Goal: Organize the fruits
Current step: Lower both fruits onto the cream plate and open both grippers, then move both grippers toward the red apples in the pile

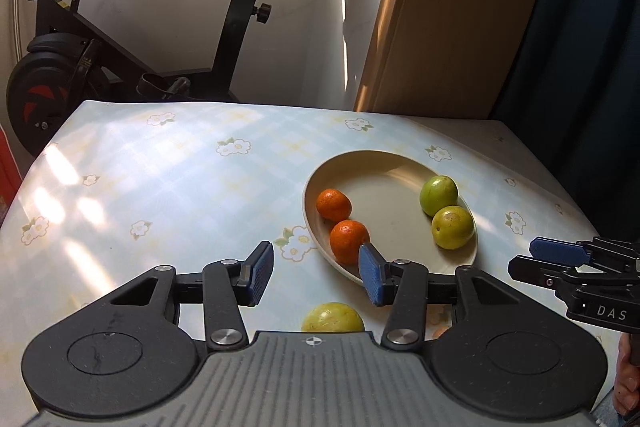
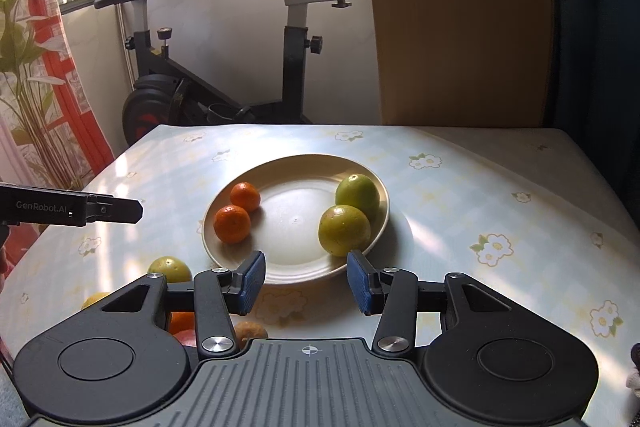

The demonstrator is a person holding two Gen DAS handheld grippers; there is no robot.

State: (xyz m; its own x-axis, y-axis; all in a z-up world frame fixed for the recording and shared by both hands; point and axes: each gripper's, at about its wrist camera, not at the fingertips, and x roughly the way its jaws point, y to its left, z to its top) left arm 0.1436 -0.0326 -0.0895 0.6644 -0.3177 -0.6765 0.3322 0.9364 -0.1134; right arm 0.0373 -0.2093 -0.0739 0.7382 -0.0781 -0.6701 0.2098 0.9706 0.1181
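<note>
Both the left gripper (image 1: 316,277) and right gripper (image 2: 306,283) hover with jaws parted, gripping nothing, near the plate (image 2: 296,277) rim (bare tablecloth (image 1: 160,187) lies leftward).

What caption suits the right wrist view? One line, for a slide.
Open right gripper hovers before a plate holding two oranges and two green fruits.

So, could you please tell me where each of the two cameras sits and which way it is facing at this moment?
Left wrist: on the left gripper, angled down at the floral-clothed table and round beige plate; own open jaws show, the right gripper at right.
Right wrist: on the right gripper, facing the same plate more squarely; own open jaws show, the left gripper at left.
Shared: plate, two oranges, two green fruits, black exercise bike.
</note>
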